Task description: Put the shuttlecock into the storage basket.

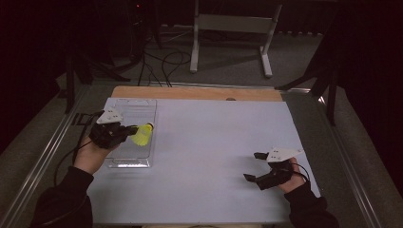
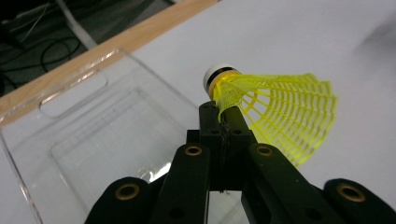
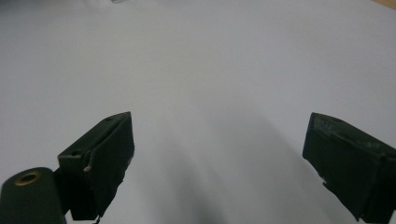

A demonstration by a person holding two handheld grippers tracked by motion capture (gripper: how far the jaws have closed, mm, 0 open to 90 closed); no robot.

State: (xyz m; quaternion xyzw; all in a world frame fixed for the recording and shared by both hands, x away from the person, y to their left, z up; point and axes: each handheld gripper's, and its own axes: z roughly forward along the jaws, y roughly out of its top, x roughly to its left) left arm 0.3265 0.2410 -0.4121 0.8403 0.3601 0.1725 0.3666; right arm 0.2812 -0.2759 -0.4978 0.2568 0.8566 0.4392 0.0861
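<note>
A yellow shuttlecock (image 1: 143, 134) with a white cork tip hangs over the right side of a clear plastic tray (image 1: 138, 107) at the table's left. My left gripper (image 1: 129, 130) is shut on the edge of its mesh skirt. In the left gripper view the jaws pinch the yellow skirt (image 2: 280, 116) just below the cork (image 2: 218, 75), and the clear tray (image 2: 74, 135) lies underneath. My right gripper (image 1: 255, 166) stands open low over the white table at the right front, nothing between its jaws. Its two fingertips (image 3: 109, 154) spread wide over bare white surface.
The white tabletop (image 1: 214, 142) has a wooden strip (image 1: 199, 92) along its far edge. Metal rails run down both sides. Beyond the table are cables on the floor (image 1: 161, 64) and a white stand (image 1: 233, 28).
</note>
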